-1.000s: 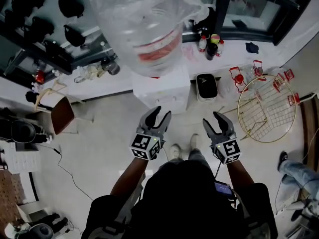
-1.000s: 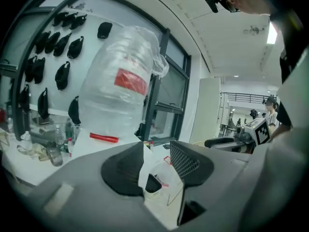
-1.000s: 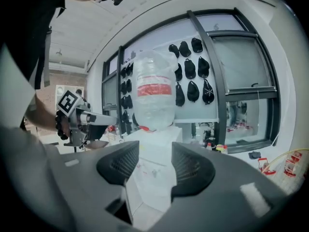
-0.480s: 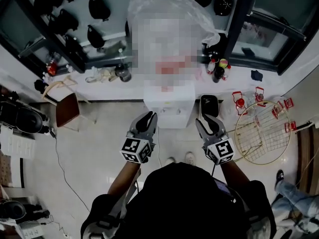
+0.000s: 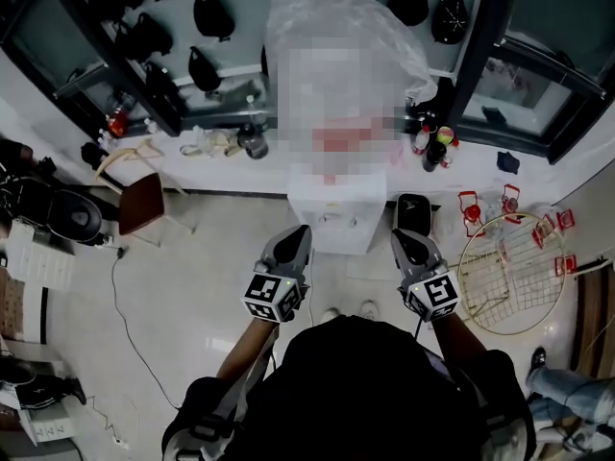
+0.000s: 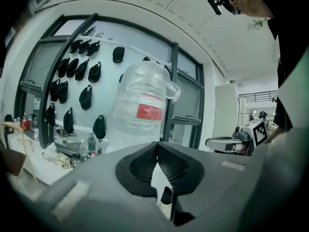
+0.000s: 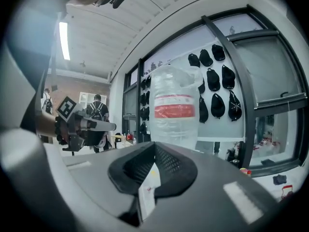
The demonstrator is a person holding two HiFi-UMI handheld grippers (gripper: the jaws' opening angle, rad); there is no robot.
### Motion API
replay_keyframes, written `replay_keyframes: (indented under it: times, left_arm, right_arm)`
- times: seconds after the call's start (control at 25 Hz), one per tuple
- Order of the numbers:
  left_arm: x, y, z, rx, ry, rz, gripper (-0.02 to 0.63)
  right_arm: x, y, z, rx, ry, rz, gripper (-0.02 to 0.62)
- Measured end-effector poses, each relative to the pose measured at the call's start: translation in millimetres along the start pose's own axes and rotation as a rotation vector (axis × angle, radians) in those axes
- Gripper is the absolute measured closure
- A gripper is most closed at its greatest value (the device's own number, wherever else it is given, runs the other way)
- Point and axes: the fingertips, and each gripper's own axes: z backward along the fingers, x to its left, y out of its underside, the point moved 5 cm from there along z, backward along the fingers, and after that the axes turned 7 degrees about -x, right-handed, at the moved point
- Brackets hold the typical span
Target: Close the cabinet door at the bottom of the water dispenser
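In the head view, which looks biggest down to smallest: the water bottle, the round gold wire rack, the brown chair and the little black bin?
1. water bottle: biggest, though it sits closest to the camera, which makes it look bigger
2. round gold wire rack
3. brown chair
4. black bin: smallest

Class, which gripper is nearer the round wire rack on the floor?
The right gripper: the wire rack lies on its side, while the left gripper is toward the brown chair.

No legible text or labels.
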Motion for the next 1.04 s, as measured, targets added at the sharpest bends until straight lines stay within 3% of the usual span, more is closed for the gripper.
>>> replay_keyframes:
  times: [0.48, 1.04]
  left_arm:
    - [7.4, 1.3, -3.1, 0.0, -0.03, -0.005, 0.601]
    - [20.3, 17.8, -14.3, 0.032, -0.054, 0.014, 0.601]
  right_arm:
    - [-6.2, -10.4, -13.1, -0.023, -0.034, -0.026, 0.591]
    - [-19.2, 9.7, -19.8, 0.018, -0.021, -0.034, 0.591]
